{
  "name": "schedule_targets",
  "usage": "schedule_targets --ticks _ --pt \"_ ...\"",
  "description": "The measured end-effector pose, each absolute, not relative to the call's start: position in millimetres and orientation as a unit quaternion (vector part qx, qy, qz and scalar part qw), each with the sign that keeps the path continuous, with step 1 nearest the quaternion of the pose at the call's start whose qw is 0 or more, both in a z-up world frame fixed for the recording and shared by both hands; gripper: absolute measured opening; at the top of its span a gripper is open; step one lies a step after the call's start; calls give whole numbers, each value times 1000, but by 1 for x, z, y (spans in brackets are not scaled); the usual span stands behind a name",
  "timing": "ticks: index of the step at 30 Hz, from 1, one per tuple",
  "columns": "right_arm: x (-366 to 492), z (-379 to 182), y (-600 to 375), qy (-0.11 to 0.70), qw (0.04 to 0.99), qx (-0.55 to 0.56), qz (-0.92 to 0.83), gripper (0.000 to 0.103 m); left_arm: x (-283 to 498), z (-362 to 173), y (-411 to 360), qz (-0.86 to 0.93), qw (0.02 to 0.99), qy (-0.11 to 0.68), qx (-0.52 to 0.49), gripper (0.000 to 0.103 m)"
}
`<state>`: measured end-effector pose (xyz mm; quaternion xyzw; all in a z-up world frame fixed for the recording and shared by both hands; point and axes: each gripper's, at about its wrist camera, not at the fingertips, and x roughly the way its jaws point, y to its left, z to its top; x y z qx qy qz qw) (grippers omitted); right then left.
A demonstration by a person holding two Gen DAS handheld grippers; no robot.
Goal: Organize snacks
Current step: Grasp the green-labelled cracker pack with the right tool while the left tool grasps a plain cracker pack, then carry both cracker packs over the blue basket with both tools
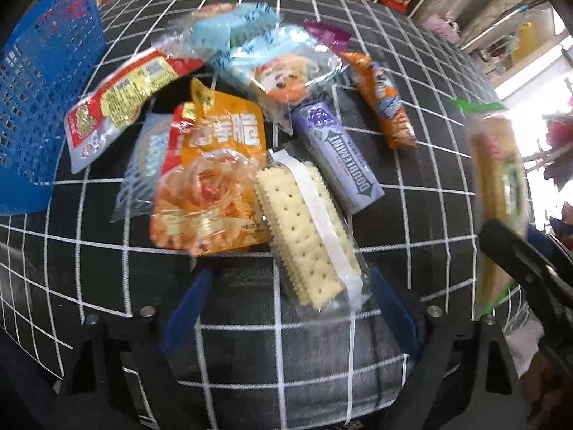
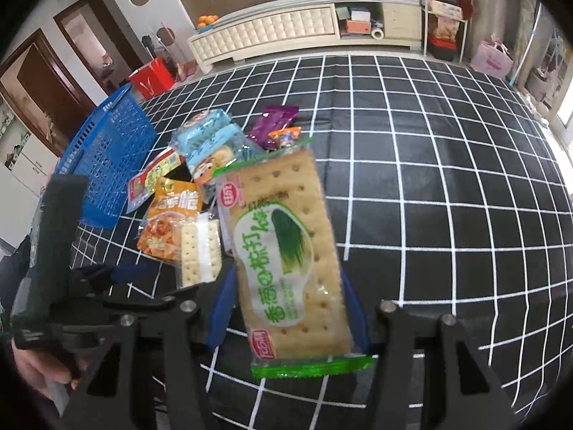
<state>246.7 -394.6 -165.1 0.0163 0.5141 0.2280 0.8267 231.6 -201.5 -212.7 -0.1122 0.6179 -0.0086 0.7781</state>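
A heap of snacks lies on the black grid cloth [image 1: 422, 215]. In it are a white cracker pack [image 1: 304, 229], an orange chip bag [image 1: 215, 179], a purple Doublemint box [image 1: 336, 154] and a red-and-silver pack [image 1: 114, 107]. My left gripper [image 1: 290, 274] points down, open, with the near end of the white cracker pack between its blue fingers [image 1: 189, 311]; the pads stand clear of it. My right gripper [image 2: 286, 274] is shut on a green-printed scallion cracker pack [image 2: 286, 251], held above the cloth. That pack [image 1: 501, 179] shows blurred at the right of the left wrist view.
A blue mesh basket [image 1: 35, 107] stands at the left of the heap, also the blue basket [image 2: 107, 165] in the right wrist view. Light blue packs [image 1: 258, 53], a purple pack [image 1: 326, 32] and an orange pack [image 1: 383, 100] lie farther back. A cream cabinet [image 2: 272, 32] stands beyond the table.
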Motion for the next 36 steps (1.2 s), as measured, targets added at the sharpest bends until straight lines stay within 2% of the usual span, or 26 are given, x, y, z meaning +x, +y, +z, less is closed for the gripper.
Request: schedule_targets --ticks 3,10,12,14,15,17,23,36 --pt "251 -167 -396 514 826 24 232 60 239 -220 -211 -2 779 619 -103 80" --pt "259 -175 -404 521 823 32 223 60 253 -223 -229 23 783 619 -64 77" --pt "258 -177 -406 524 822 35 219 60 257 -221 -237 37 783 620 -39 70" --pt "258 -178 -408 528 820 40 216 60 257 -219 -240 37 784 618 -36 51" --pt "257 -178 -410 530 819 44 214 60 258 -217 -242 36 783 620 -38 45" --pt "255 -178 -411 532 819 47 211 60 257 -216 -241 32 779 624 -45 40" --pt "245 -164 -409 528 824 46 201 60 235 -203 -220 -1 785 615 -69 38" --pt "228 -103 -363 489 849 25 198 60 204 -102 -169 -70 834 541 -84 38"
